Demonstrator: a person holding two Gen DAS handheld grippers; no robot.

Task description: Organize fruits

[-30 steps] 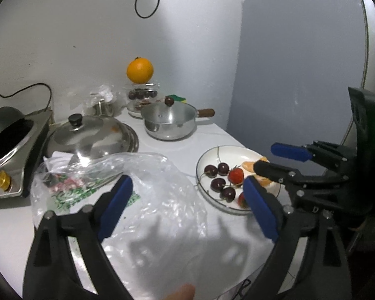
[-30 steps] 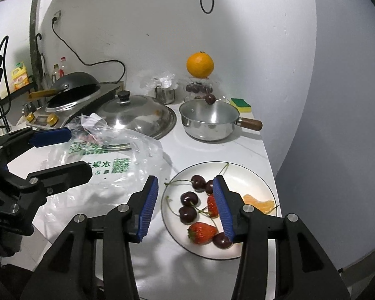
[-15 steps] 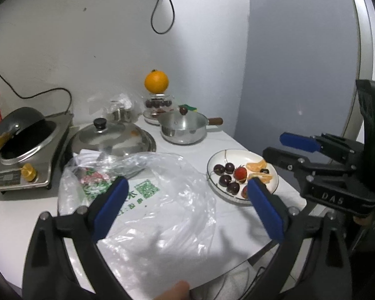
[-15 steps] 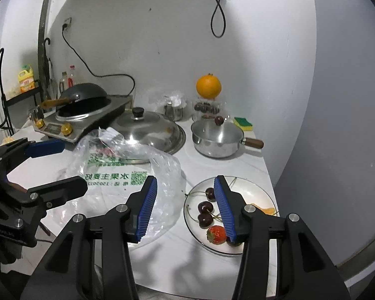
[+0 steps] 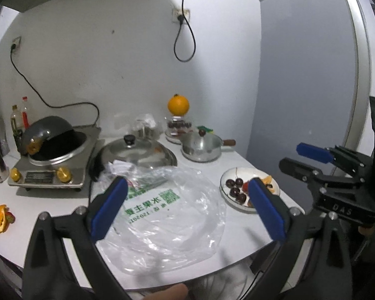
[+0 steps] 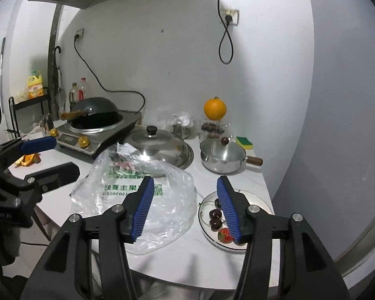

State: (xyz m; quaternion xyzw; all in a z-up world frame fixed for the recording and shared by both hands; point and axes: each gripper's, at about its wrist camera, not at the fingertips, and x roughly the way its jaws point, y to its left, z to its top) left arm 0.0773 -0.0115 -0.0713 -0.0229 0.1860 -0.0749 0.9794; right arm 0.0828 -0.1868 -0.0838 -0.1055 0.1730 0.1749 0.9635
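Low centre of the left wrist view: left gripper [image 5: 185, 205] wide, jaws just opening, empty, over plastic bag [image 5: 172, 215]. Right gripper [image 6: 185, 207] half-spread, just opening, empty. Plate [image 6: 260, 200] of cherries [image 6: 216, 218], lower right, on desk [image 5: 240, 227]. Judged between picks; next: descend onto one fruit.

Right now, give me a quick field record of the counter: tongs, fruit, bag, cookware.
left tongs: open, nothing between the pads
right tongs: jaws have just been opening, empty
plate: cherries, a strawberry, orange segments
plastic bag: lies flat on the white counter, left of the plate
orange: on top of a clear container by the wall
saucepan: behind the plate, handle to the right
big lid: behind the bag
wok: on the cooker
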